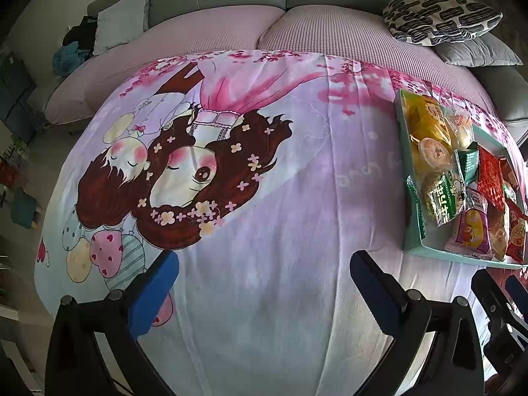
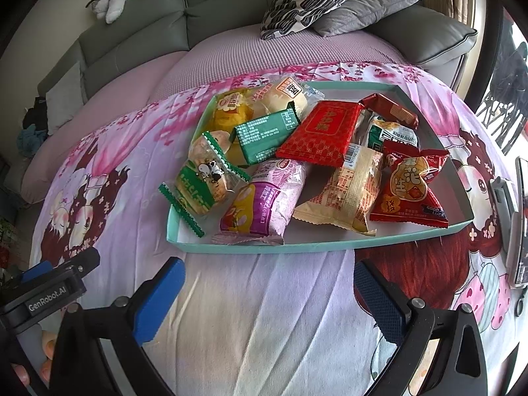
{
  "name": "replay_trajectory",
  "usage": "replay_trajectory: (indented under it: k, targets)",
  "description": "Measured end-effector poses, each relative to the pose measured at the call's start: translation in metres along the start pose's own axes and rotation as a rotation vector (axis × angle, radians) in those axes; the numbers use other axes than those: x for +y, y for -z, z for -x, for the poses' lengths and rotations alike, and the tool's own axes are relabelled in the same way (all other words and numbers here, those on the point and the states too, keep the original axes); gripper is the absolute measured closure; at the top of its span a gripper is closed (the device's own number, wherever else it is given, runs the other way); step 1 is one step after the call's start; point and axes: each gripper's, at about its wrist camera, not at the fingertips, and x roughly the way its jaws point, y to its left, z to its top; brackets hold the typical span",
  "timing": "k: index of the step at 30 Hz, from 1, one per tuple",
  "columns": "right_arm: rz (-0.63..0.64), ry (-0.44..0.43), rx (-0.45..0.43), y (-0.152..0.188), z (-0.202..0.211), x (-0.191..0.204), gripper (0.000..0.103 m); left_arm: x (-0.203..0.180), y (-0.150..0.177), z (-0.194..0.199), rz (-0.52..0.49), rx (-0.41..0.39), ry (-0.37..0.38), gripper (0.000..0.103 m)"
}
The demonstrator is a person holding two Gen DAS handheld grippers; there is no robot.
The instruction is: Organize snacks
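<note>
Blue pads show on the right gripper (image 2: 267, 297) and the left gripper (image 1: 264, 293); both are wide apart and hold nothing. Just past them, the snacks (image 2: 297, 161) lie heaped in a green tray (image 2: 330, 246). They look light, soft and crinkly, best pinched by an edge.

- I see the snack packets (image 2: 333, 132) in glossy, crinkled plastic film.
- The tray (image 2: 316, 247) looks like matt, smooth cardboard.
- The printed sheet (image 1: 280, 280) is soft cloth with creases.
- My tongs' pads (image 2: 379, 300) look matt blue with a fine rough grain, on black plastic.
</note>
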Motion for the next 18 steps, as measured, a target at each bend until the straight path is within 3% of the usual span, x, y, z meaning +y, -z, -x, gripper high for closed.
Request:
replay_trajectory:
  k: [18]
  targets:
    - [-0.001,-0.001,0.002,-0.0001,-0.0002,0.0000,0.000,0.0004,0.0006,-0.0016,0.012,0.006,0.003,0.000]
